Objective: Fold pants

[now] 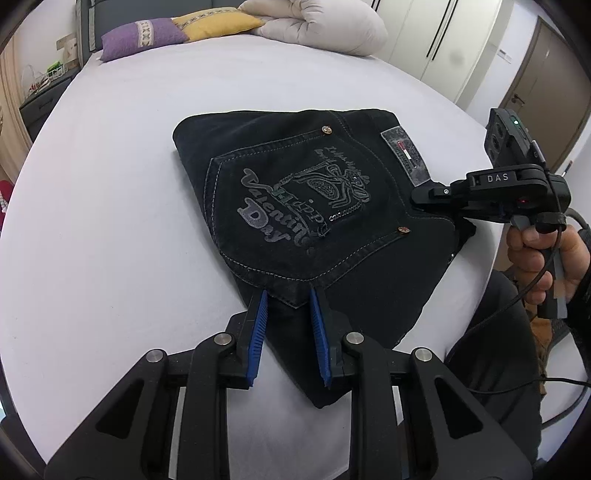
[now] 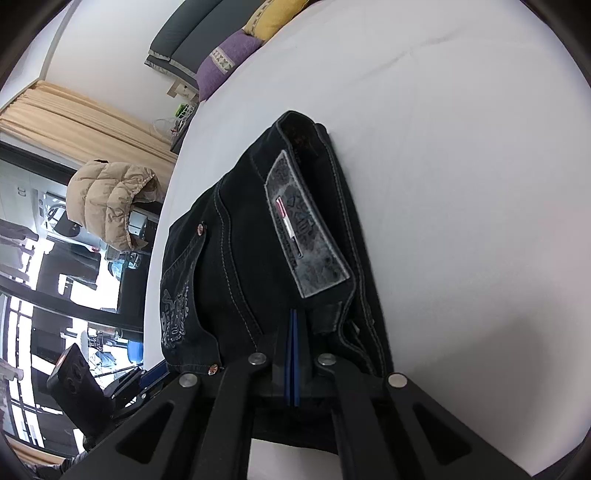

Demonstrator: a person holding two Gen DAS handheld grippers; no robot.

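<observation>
Black jeans (image 1: 295,206) lie folded into a compact block on the white bed, back pocket with grey print facing up and a grey waistband patch (image 1: 406,155) at the right. My left gripper (image 1: 288,295) is open, its blue pads just above the near edge of the jeans, holding nothing. My right gripper (image 2: 293,314) has its blue pads pressed together at the waistband of the jeans (image 2: 258,240) near the patch (image 2: 306,229); whether any fabric is pinched between the pads cannot be told. It also shows in the left wrist view (image 1: 417,197) at the right edge of the jeans.
The white bed sheet (image 1: 129,184) spreads around the jeans. A purple pillow (image 1: 144,38), a yellow pillow (image 1: 214,24) and a rolled beige duvet (image 1: 314,26) lie at the head of the bed. A beige puffer jacket (image 2: 110,199) hangs beside the bed.
</observation>
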